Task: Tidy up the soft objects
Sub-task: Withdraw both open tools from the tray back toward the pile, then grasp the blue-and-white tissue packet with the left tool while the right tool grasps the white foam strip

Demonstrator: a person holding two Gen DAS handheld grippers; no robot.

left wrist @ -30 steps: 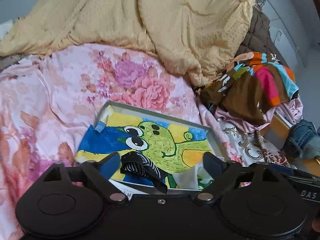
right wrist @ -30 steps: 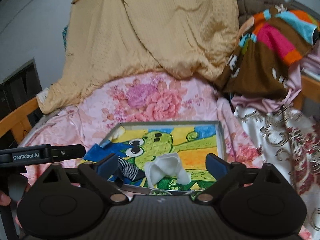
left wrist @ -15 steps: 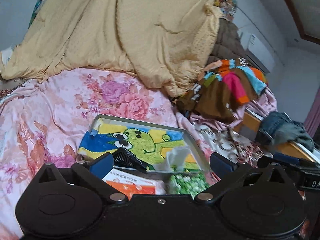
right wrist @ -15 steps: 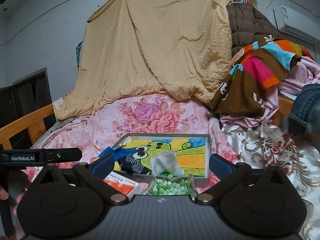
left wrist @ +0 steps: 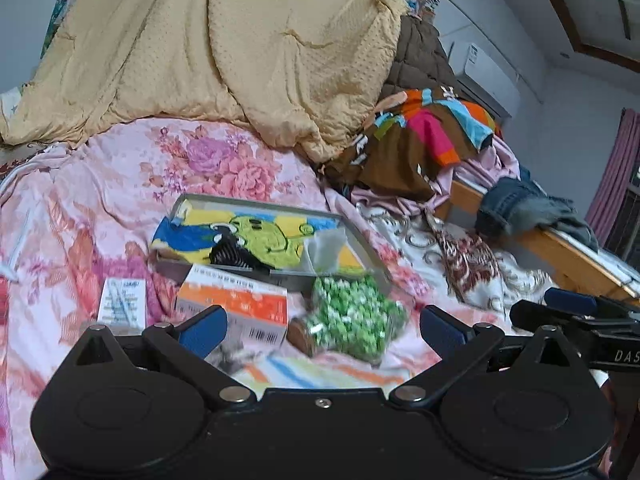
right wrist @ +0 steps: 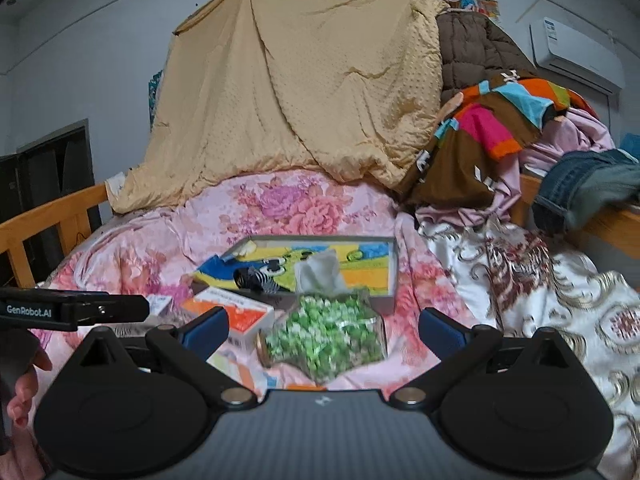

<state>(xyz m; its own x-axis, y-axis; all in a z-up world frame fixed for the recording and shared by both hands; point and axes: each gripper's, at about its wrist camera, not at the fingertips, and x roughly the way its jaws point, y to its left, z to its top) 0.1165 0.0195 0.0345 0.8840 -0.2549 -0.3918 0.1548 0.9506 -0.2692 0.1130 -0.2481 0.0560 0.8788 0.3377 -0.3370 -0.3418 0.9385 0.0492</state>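
Observation:
A grey tray with a green cartoon picture lies on the floral bed. In it lie a black-and-white striped sock and a white cloth. In front of the tray sit a green-and-white candy bag and an orange-and-white box. My left gripper is open and empty, held back from the tray. My right gripper is open and empty, just behind the candy bag.
A yellow blanket is heaped at the back. Colourful clothes and jeans pile at the right on the wooden bed rail. A white paper lies left of the box.
Both grippers have pulled back and up from the tray. The sock and white cloth stay in the tray, and the box and candy bag have come into view.

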